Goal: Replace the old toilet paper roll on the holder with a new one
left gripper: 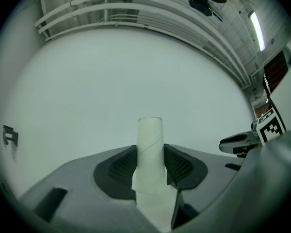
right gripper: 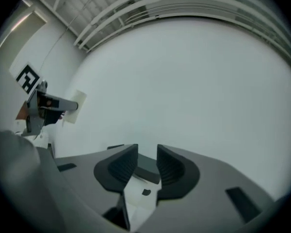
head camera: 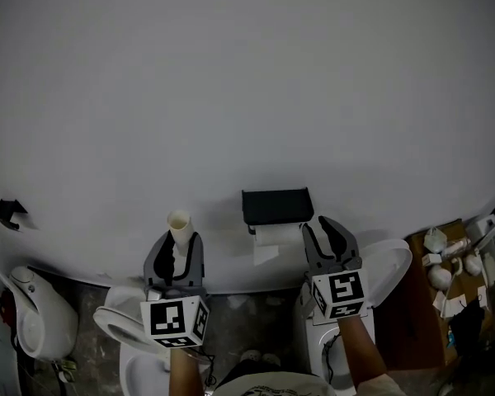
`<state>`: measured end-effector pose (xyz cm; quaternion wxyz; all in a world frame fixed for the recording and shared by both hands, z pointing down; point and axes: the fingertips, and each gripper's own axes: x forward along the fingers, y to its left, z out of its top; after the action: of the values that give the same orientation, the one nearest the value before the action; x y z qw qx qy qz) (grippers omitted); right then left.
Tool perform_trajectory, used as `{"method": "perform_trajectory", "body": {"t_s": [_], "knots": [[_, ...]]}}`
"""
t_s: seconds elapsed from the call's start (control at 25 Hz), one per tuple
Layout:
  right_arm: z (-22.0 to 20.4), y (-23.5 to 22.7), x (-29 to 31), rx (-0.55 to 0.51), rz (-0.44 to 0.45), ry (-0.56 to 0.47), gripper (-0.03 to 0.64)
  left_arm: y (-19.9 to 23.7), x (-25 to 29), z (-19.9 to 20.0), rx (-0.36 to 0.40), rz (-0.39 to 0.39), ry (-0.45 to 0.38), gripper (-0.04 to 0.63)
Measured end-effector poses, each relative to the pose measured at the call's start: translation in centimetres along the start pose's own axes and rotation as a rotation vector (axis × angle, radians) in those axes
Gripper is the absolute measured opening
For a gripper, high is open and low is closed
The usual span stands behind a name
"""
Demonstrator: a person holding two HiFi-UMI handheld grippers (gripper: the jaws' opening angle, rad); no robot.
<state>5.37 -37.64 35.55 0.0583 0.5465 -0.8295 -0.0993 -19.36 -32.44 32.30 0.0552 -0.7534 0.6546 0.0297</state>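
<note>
1. A plain white wall [head camera: 247, 81] filled most of the head view, and both gripper views faced it.
2. Two toilets stood at its foot, one below the left hand [head camera: 120, 324] and one below the right [head camera: 392, 266].
3. The black holder [head camera: 276, 205] was fixed to the wall between the two grippers.
4. A white toilet paper roll [head camera: 278, 235] sat under the holder. Its long axis ran level along the wall, and a loose sheet [head camera: 266, 254] hung from it. By its fullness this was probably the new roll, in place.
5. The right gripper [head camera: 320, 229] pointed at the wall just to the right of the roll and did not touch it. In its own view [right gripper: 146, 152] the jaws stood a narrow gap apart with nothing between them, so it was released. It was the nearer of the two hands to the holder.
6. The left gripper [head camera: 179, 242] lay farther off, to the left of the holder. In its own view [left gripper: 150, 154] it was clenched on a bare cardboard tube [left gripper: 150, 135].
7. The tube [head camera: 179, 223] stood upright with its long axis across the jaws, and its open top rose clear above them. The remaining step was probably to discard it. No bin could be seen.
</note>
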Motion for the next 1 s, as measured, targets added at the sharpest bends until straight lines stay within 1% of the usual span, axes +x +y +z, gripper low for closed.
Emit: {"method": "perform_trajectory", "body": {"t_s": [0.12, 0.2, 0.32, 0.56, 0.72, 1.0], "knots": [[1.3, -2.3, -0.9, 0.066, -0.074, -0.046, 0.033, -0.8, 0.8, 0.5, -0.005, -0.015, -0.012, 0.178], [1.7, -3.4, -1.4, 0.116, -0.11, -0.065, -0.008, -1.3, 1.2, 0.5, -0.009, -0.021, -0.015, 0.178], [1.5, -4.1, -1.8, 0.184, -0.129, -0.072, -0.009, -2.0, 1.5, 0.6, -0.018, -0.026, -0.016, 0.178], [0.5, -4.8, -2.6, 0.24, -0.167, -0.062, -0.009, -2.5, 1.5, 0.8, -0.026, -0.033, -0.021, 0.178], [0.2, -5.1, -2.8, 0.222, -0.184, -0.049, -0.009, -2.6, 1.4, 0.8, -0.026, -0.031, -0.019, 0.178], [-0.6, -5.1, -2.7, 0.21, -0.187, -0.019, -0.009, -2.4, 1.4, 0.5, -0.027, -0.023, -0.012, 0.178]]}}
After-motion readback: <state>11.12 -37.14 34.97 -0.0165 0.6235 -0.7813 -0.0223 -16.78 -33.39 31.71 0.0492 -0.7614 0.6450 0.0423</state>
